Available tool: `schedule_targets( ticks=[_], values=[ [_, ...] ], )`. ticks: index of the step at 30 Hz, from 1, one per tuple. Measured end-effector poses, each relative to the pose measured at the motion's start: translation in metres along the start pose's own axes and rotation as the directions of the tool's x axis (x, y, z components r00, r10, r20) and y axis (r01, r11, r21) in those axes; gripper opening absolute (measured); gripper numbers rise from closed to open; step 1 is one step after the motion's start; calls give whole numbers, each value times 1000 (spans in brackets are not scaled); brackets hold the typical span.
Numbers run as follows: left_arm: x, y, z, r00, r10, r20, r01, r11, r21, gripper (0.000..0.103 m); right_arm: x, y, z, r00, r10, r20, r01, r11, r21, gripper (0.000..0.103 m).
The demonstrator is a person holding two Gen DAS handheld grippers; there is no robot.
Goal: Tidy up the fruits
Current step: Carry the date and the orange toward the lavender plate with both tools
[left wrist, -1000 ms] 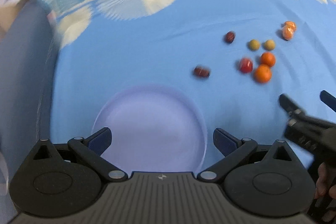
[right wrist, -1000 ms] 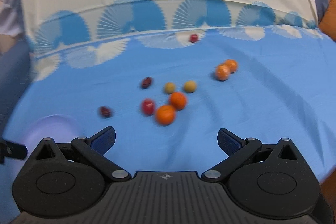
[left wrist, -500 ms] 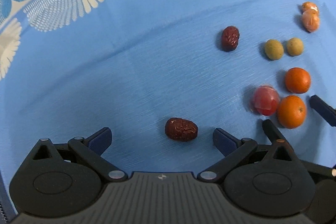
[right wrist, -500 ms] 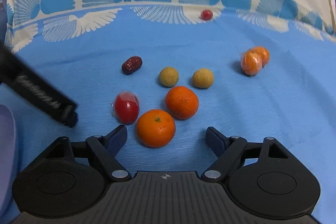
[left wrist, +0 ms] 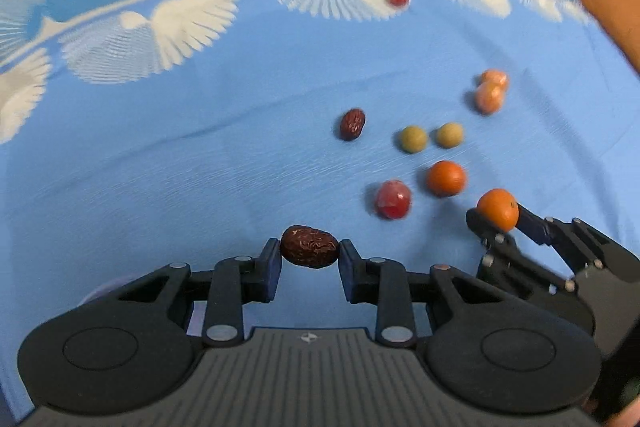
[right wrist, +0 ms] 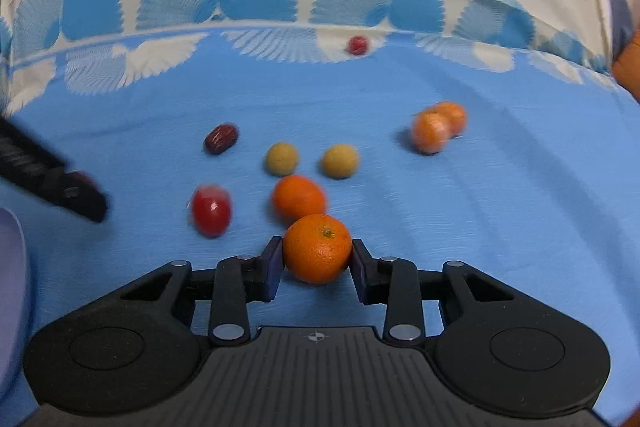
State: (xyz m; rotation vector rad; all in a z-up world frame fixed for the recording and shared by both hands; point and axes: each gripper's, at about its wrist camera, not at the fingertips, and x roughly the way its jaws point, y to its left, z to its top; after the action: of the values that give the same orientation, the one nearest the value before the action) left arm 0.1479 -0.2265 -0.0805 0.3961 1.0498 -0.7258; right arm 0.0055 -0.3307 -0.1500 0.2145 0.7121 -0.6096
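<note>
Your left gripper [left wrist: 310, 254] is clamped on the date [left wrist: 310, 247], pinched end to end just above the blue cloth [left wrist: 200, 167]. Your right gripper [right wrist: 317, 257] grips the orange [right wrist: 318, 248] across its middle. The date looks light, wrinkled and soft: squeeze gently. The orange is round, firm and likely to roll: keep your hold centred.

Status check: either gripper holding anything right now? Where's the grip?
Both. Left gripper pinches the dried red date at its two long ends. Right gripper clamps the orange across its sides.
</note>
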Motion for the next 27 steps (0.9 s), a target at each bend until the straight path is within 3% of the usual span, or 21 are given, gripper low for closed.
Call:
schedule_targets(
  ticks=[5,10,13,17,21,24,27],
  values=[
    [-91,11,-45,997,8,79,-1,997,-83,34,-68,-11,14,996,67,59,-70,996,56,37],
    [-163,21,-110,988,99,121,-83,988,-129,34,-148,-2,3,979,183,88,-183,983,-12,37],
    [-193,26,-150,979,163,125,-142,977,-161,34,-190,14,-11,957,279,73,-273,959,-80,37],
    [-219,37,-197,970,218,107,-190,956,-222,34,-228,47,-36,917,398,6,-392,905,-164,37],
    [-231,46,-225,963,256,80,-223,929,-295,34,-264,82,-54,883,469,-6,-448,840,-307,37],
    [-238,50,-238,962,263,75,-224,915,-334,34,-286,95,-58,870,493,19,-451,810,-375,37],
    [-245,49,-247,960,264,89,-219,914,-342,34,-297,96,-59,870,493,25,-445,806,-389,37]
  ],
)
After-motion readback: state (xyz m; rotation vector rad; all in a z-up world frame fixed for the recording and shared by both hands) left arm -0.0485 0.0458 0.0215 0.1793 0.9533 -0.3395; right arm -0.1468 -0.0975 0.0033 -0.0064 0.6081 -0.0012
